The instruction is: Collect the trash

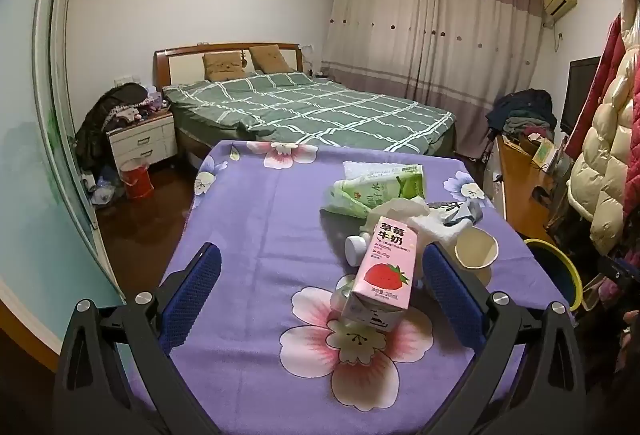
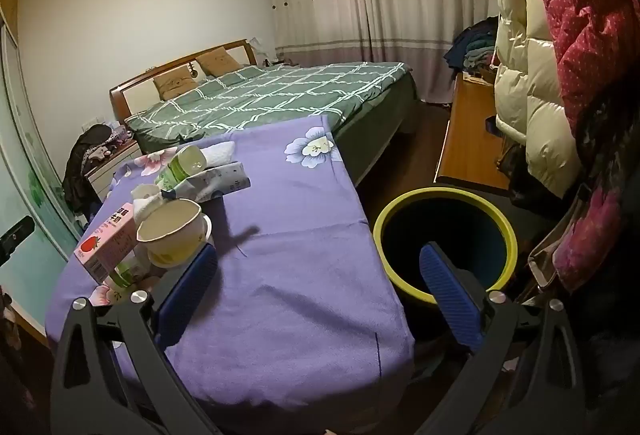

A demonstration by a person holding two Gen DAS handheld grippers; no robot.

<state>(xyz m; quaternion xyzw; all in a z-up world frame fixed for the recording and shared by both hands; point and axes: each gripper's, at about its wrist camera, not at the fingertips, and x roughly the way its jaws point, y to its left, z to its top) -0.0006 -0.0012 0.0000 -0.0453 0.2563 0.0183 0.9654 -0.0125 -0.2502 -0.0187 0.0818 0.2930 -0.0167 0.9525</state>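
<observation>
Purple tablecloth — pink milk carton between open left claw.

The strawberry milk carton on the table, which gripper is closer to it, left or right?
Left. The left gripper is open with the strawberry milk carton lying between its fingers. The right gripper is open farther to the side, near the bin.

It was a lived-in home bedroom: a double bed with a green checked quilt and two pillows stood before long drawn curtains, a cluttered nightstand beside it, and padded coats hung along one wall.
</observation>
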